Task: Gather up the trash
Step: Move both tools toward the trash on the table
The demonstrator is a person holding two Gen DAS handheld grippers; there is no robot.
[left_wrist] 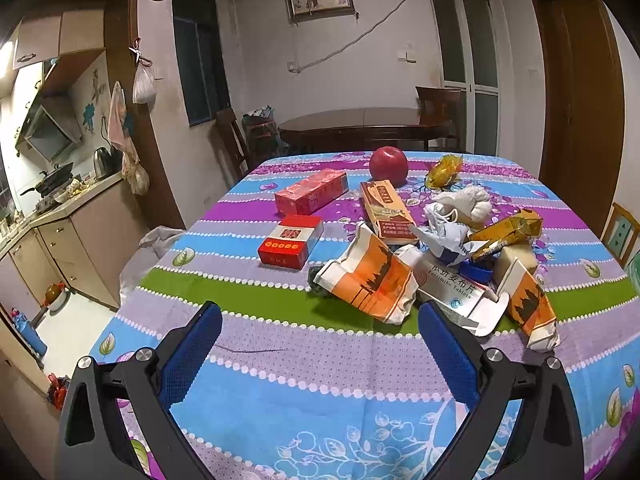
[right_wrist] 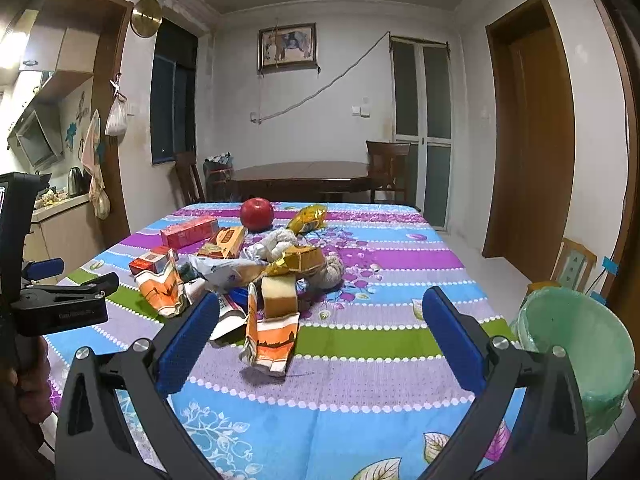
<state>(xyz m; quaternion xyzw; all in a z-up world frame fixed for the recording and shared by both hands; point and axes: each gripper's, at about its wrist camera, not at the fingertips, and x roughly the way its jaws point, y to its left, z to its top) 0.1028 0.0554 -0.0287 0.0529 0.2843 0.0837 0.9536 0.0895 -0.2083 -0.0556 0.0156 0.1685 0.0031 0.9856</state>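
A pile of trash lies mid-table: a torn orange-and-white carton, a second one, a white tablet box, crumpled paper, a gold carton and a yellow wrapper. My left gripper is open over the cloth, just short of the first carton. My right gripper is open too, the second carton lying between its fingers. A green-lined bin stands off the table's right edge.
Red boxes, a brown box, a red apple and a plush toy also lie on the striped tablecloth. A kitchen counter is at left, a dark table and chairs behind.
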